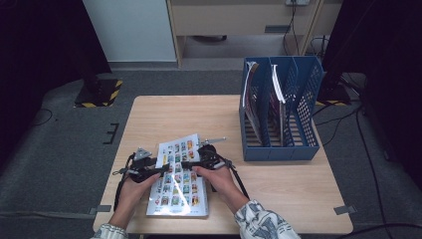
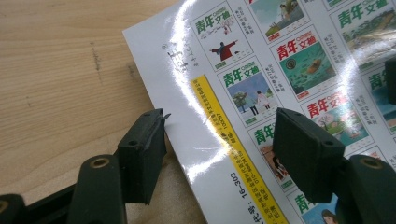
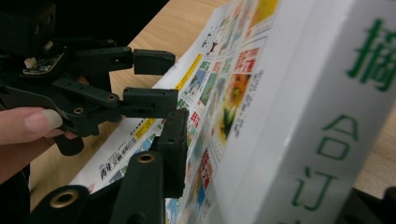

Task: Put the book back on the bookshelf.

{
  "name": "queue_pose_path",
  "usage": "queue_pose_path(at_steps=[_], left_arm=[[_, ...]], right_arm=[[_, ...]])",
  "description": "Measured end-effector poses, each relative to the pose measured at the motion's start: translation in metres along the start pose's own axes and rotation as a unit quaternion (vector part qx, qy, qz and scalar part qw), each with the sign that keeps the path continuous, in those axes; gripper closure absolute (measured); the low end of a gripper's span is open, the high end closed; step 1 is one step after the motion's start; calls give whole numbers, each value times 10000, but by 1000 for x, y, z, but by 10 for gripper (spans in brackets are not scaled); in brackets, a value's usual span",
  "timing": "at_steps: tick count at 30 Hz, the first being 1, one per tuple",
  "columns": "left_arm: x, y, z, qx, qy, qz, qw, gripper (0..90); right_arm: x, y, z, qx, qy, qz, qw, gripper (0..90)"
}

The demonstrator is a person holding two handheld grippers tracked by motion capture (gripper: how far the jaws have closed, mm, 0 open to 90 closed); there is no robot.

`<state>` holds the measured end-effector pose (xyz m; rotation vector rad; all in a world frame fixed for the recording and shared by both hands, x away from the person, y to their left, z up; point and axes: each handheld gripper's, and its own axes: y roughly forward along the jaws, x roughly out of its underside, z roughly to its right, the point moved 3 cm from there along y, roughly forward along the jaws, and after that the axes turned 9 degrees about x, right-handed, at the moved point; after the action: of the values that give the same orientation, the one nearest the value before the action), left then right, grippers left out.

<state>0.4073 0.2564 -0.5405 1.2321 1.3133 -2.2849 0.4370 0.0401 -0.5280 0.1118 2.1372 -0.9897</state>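
The book lies flat at the near edge of the tabletop, cover of small pictures upward. The left hand-held gripper stands at the book's left edge, jaws partly open, one on bare wood, one over the cover, gripping nothing. The right hand-held gripper has its jaws astride the book's right edge and spine; whether its pads press cannot be told. Beyond the book, to the right, stands a blue file rack holding magazines.
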Motion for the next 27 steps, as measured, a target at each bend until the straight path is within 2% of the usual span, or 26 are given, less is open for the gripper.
queue_pose_path(at_steps=[3,6,8,13,16,18,22,27], left_arm=[[-2,-2,1,16,58,91,9999,340],[-4,-2,5,85,105,218,9997,334],[-7,-2,7,113,111,342,9993,299],[-15,-4,13,146,85,650,9977,180],[-17,-6,12,117,105,741,9971,166],[-18,-9,11,117,80,899,9958,161],[-16,-6,10,197,116,787,9966,156],[-15,-4,9,309,94,736,9968,142]], right_arm=[[-3,-5,-1,39,-74,149,9999,675],[-6,-11,-3,128,-291,284,9991,685],[-7,-16,-4,172,-426,406,9981,689],[-8,-31,-6,275,-744,802,9936,691],[-10,-37,-6,310,-872,939,9913,692],[-10,-39,-4,326,-894,993,9905,693],[-11,-42,-1,354,-909,1114,9890,694],[-13,-47,-3,421,-1089,1264,9851,697]])
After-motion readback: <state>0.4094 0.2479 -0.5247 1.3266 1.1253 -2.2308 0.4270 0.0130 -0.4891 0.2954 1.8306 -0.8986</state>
